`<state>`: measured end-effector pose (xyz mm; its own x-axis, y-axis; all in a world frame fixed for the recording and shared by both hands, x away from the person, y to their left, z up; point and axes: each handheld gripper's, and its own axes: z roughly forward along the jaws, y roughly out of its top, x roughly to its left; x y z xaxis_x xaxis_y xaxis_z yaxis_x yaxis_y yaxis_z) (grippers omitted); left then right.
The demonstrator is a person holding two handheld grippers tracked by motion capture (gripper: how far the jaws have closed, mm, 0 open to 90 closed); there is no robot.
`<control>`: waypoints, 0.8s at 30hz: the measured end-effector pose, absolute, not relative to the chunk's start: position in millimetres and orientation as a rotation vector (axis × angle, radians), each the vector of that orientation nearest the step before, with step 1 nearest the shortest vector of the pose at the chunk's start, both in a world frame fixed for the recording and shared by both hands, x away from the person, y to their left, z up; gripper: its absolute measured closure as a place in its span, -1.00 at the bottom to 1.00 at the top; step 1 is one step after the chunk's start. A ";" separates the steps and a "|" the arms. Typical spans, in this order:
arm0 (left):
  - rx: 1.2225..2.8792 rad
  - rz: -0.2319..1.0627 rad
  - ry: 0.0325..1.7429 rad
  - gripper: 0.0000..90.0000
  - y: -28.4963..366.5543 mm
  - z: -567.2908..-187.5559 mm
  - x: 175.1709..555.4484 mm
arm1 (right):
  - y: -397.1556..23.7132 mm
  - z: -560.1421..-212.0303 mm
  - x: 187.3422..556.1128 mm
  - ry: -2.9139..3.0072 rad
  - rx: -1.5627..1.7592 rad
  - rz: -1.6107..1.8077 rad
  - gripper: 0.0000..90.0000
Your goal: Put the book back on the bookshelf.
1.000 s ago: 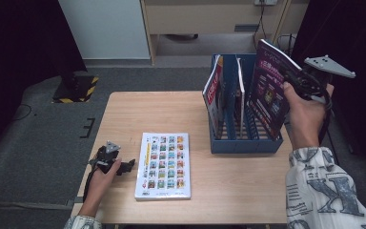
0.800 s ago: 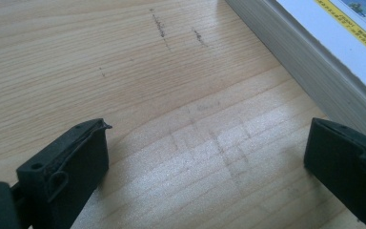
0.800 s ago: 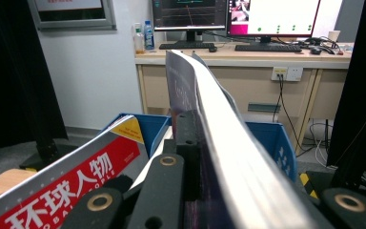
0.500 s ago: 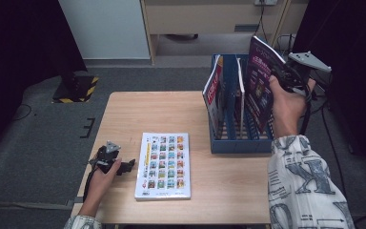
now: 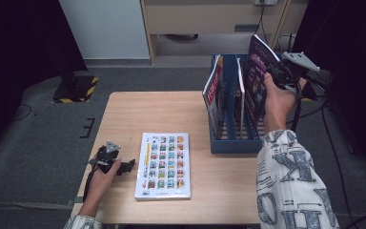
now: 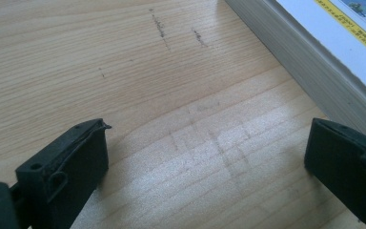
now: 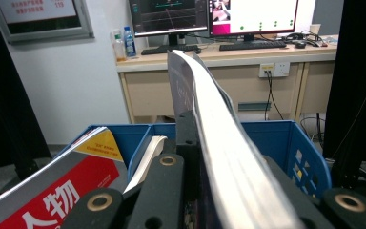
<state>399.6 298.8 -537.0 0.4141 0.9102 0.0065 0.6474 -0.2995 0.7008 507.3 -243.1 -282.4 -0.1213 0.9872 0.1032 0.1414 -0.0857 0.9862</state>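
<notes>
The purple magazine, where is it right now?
In the high view the purple magazine is at the table's right, clamped upright in the right gripper above the blue file rack's rightmost slot, beside the red magazine.

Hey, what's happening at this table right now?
A person is filing books. The right hand-held gripper is shut on a purple magazine, holding it upright over the blue file rack, which already holds a red magazine. The left hand-held gripper rests open on the table beside a flat sticker book.
</notes>
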 end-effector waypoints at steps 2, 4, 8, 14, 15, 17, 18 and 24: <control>2.051 0.546 1.316 -1.00 298.7 -537.0 399.6 | -241.2 -286.3 508.9 1.358 1.328 1.321 0.86; 2.051 0.546 1.316 -1.00 298.8 -537.0 399.6 | -238.8 -290.2 510.1 1.357 1.325 1.319 0.86; 2.051 0.547 1.315 -1.00 298.8 -537.1 399.6 | -235.5 -296.8 511.1 1.359 1.311 1.317 0.86; 2.050 0.547 1.315 -1.00 298.7 -537.1 399.6 | -233.0 -307.6 511.4 1.343 1.316 1.311 0.86; 2.051 0.547 1.315 -1.00 298.7 -537.1 399.6 | -232.8 -309.0 511.5 1.343 1.316 1.309 0.86; 2.049 0.546 1.318 -1.00 298.6 -537.1 399.5 | -232.4 -311.9 512.0 1.352 1.311 1.299 0.86; 2.048 0.545 1.318 -1.00 298.5 -537.1 399.5 | -232.4 -313.5 512.3 1.351 1.312 1.298 0.86; 2.049 0.545 1.318 -1.00 298.6 -537.1 399.5 | -230.7 -324.5 512.6 1.358 1.309 1.299 0.86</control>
